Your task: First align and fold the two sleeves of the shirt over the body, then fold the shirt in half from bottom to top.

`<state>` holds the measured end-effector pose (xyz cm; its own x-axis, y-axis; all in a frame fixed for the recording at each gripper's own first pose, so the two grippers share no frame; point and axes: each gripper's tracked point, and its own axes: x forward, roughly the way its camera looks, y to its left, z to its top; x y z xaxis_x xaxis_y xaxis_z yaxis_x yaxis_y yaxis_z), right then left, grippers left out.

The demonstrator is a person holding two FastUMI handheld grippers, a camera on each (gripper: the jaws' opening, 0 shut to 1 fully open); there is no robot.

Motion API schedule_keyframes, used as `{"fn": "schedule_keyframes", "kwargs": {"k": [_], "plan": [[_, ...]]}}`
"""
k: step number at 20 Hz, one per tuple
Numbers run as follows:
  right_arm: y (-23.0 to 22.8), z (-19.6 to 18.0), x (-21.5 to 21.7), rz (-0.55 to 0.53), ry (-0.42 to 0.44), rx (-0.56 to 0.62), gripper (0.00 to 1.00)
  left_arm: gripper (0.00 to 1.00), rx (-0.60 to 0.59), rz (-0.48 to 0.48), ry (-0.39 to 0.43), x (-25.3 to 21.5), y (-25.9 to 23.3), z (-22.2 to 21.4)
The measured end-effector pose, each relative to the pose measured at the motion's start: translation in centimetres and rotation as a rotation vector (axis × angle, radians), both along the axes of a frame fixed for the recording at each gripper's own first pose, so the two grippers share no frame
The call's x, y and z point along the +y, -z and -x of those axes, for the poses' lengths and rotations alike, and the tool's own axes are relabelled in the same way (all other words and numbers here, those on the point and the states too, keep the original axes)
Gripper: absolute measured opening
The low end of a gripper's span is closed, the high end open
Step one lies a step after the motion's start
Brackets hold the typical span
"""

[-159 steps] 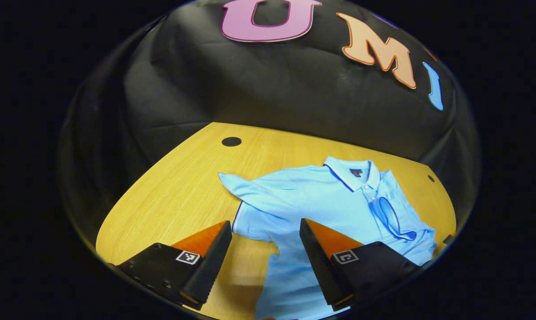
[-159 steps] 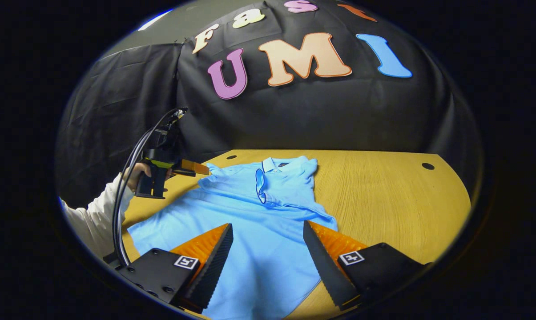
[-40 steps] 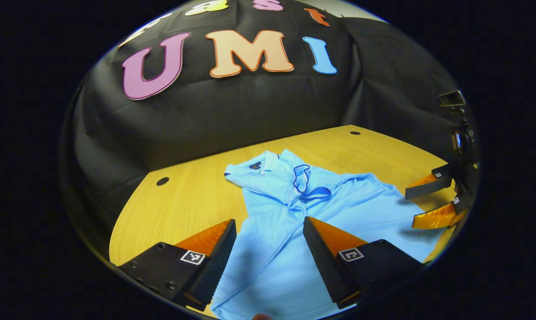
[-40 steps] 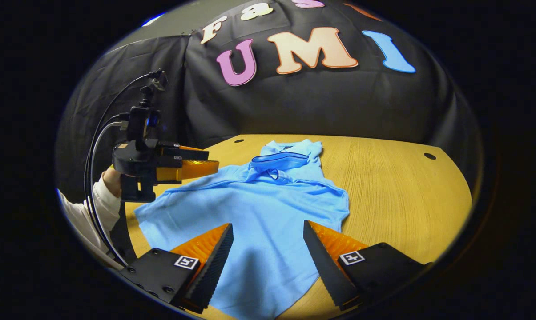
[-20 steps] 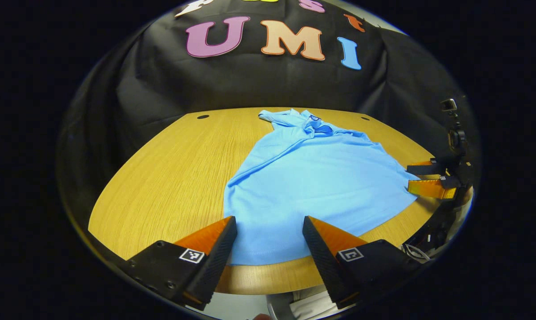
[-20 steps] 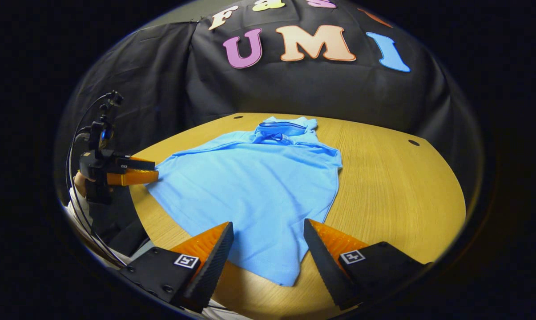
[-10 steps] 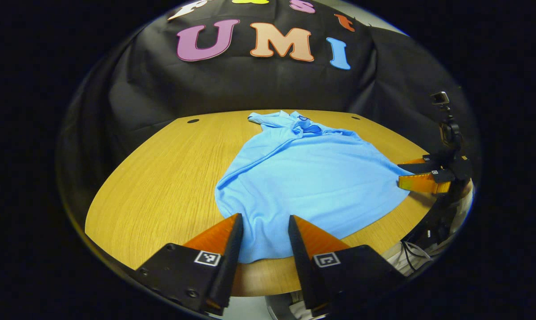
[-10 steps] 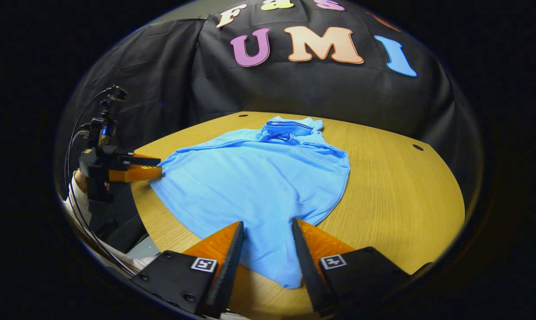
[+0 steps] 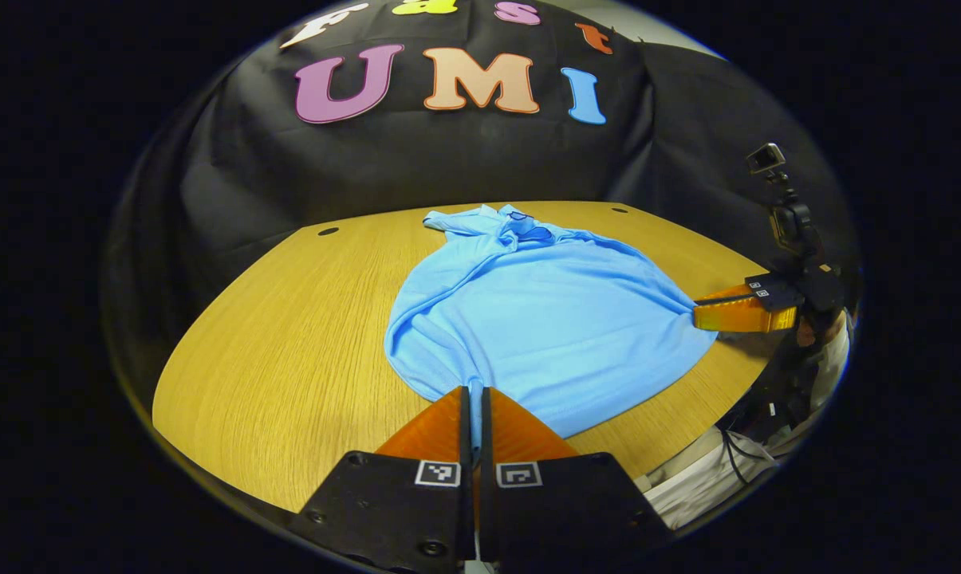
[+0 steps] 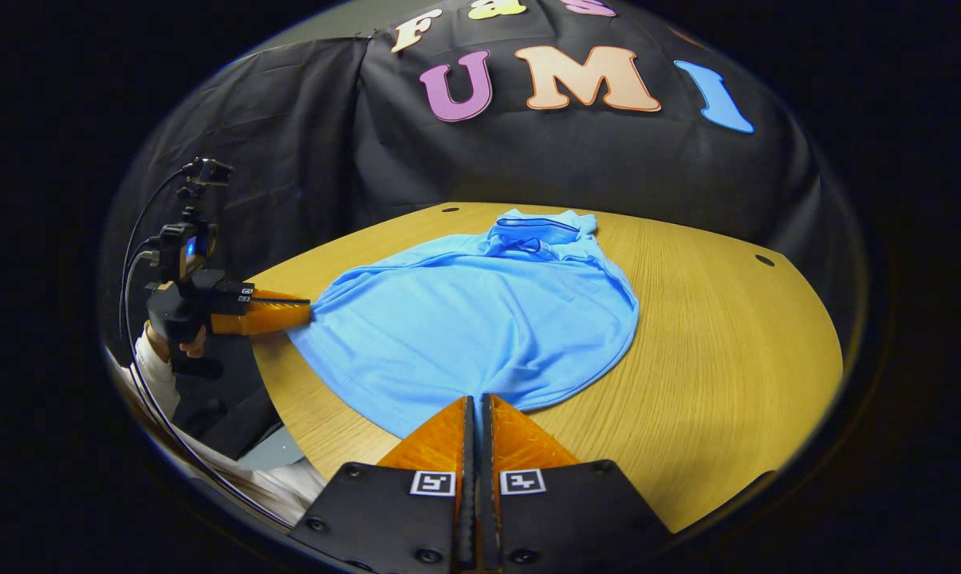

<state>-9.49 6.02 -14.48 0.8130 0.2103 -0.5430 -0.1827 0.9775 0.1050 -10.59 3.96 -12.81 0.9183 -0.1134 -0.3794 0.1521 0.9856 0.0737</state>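
Both tongs, left (image 9: 474, 399) and right (image 10: 474, 406), pinch the soft blue knit shirt's (image 9: 544, 319) hem on woodgrain table (image 9: 289, 335).

Half a second ago both grippers stand open over the hem; now the left gripper (image 9: 474, 399) is clamped on the near hem corner of the shirt (image 9: 544, 311); the right gripper (image 10: 474, 406) likewise pinches its corner; the hem bunches, puckering toward each pair of fingers.

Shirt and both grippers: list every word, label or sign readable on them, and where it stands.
shirt: no readable text; anything at the collar is too small.
left gripper: square coded markers, no words.
right gripper: square coded markers, no words.
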Motion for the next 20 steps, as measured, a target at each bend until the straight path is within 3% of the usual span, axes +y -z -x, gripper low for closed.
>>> {"fn": "schedule_keyframes", "kwargs": {"k": [12, 16, 20], "plan": [[-1.2, -0.6, -0.5, 0.018, 0.039, 0.005, 0.02, 0.00, -0.029, 0.116, -0.025, -0.3, -2.1, -1.1], [-3.2, -3.3, -1.4, 0.001, 0.059, -0.025, 0.03, 0.00, -0.073, 0.124, -0.008, -0.7, -5.0, -2.8], [-5.3, -6.6, -3.7, 0.071, 0.079, -0.097, 0.02, 0.00, -0.113, 0.188, 0.025, -1.6, -8.3, -6.3]]}}
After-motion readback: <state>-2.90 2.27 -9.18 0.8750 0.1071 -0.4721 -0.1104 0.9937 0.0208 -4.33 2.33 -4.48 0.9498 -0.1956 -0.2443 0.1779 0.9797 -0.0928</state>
